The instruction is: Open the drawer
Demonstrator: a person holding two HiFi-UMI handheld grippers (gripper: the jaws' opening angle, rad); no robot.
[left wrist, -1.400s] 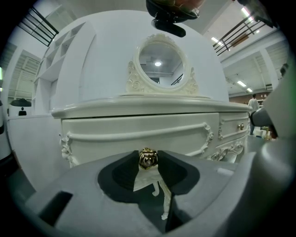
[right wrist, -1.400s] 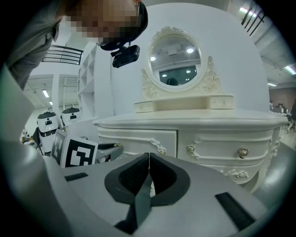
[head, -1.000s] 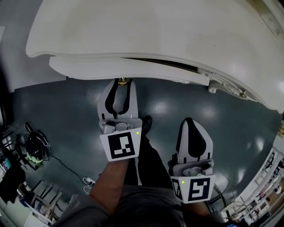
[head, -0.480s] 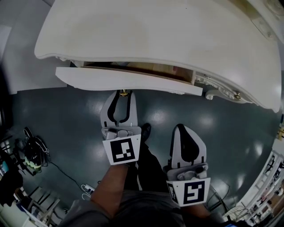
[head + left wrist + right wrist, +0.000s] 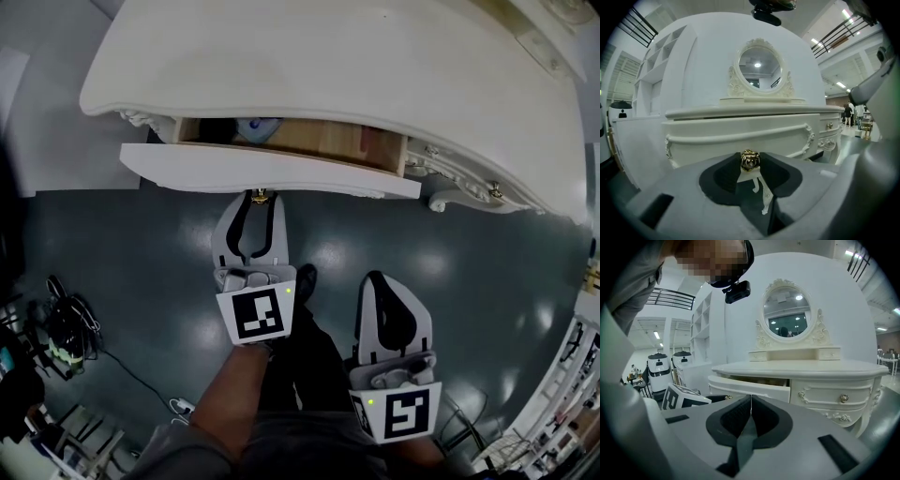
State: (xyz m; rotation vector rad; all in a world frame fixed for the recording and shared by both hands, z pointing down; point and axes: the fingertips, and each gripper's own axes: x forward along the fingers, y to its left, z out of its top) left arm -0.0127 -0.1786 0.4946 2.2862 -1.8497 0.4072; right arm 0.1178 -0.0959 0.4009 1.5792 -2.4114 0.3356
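Leverage is why we are pinching the small gold metal knob (image 5: 750,160) with the left gripper (image 5: 255,202); the white wooden drawer (image 5: 272,173) is standing partly open. The right gripper (image 5: 379,281) is waiting aside, jaws pressed together.

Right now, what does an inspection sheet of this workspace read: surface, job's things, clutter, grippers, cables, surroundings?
Surface: dressing table top, nothing seen on the part in view.
Job's things: drawer partly open, bluish item inside, unidentifiable; gold knob on its front.
Clutter: nothing seen.
Grippers: left gripper shut on the gold knob; right gripper shut, empty, back from the table.
Cables: cables tangled on the floor at left.
Surroundings: oval mirror above the table.
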